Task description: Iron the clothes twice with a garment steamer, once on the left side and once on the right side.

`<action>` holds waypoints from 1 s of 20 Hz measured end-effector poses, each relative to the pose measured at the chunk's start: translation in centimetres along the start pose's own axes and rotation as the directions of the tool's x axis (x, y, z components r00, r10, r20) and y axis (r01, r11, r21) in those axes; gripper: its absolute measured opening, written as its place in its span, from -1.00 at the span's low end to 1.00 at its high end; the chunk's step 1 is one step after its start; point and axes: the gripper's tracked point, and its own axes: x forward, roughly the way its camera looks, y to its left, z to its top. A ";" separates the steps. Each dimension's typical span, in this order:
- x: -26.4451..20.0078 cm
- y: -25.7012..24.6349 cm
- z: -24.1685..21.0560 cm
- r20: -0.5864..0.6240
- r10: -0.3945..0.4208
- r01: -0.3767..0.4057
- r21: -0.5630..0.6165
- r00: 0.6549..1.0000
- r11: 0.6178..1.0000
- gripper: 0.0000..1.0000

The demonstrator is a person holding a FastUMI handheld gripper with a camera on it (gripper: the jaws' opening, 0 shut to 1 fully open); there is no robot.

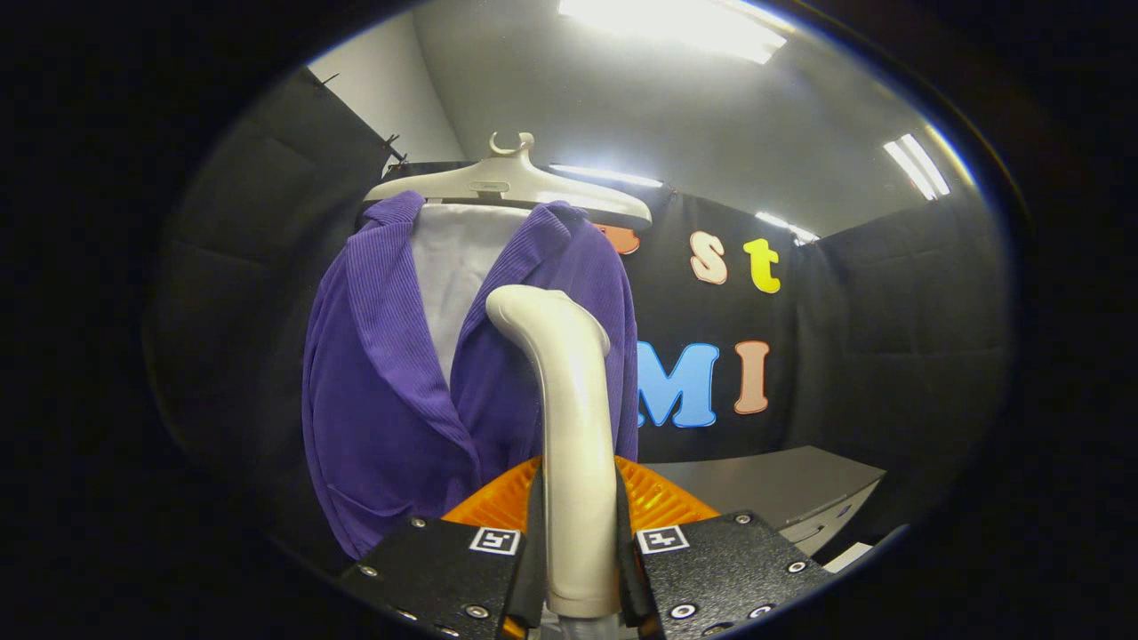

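The gripper [580, 569] is clamped on the handle of a garment steamer [569, 427], with one finger pressed against each side of the handle low down, so the handle stands upright between them. The steamer's handle is a smooth, pale cream tube that rises from between the fingers and bends over at its top toward a hanging garment. Behind the fingers, around the lower handle, a ribbed orange part [658, 502] fans out to both sides. Just beyond the steamer hangs a purple ribbed jacket [382, 391] with wide lapels, open at the front over a white inner layer [453, 267]. The steamer's bent head sits in front of the jacket's front panel near the opening, on the side closer to the lettered wall; whether it touches the cloth cannot be told. The jacket hangs on a broad, pale plastic hanger [511, 182] with a hook on top. To the side of the jacket, beyond the fingers, stands a grey cabinet [782, 489] with a flat top. Bright strip lights [676, 22] run across the ceiling above.
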 end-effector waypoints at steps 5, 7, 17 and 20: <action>-0.9 0.3 -3.5 -0.047 0.014 -0.015 -0.014 0.999 1.000 -0.34; -1.2 0.3 -5.0 -0.064 0.023 -0.024 -0.011 0.998 1.000 -0.34; -2.5 -1.1 -12.6 -0.169 0.072 -0.074 -0.005 0.983 0.997 -0.32; -2.6 -1.6 -14.4 -0.197 0.080 -0.081 0.004 0.977 0.997 -0.32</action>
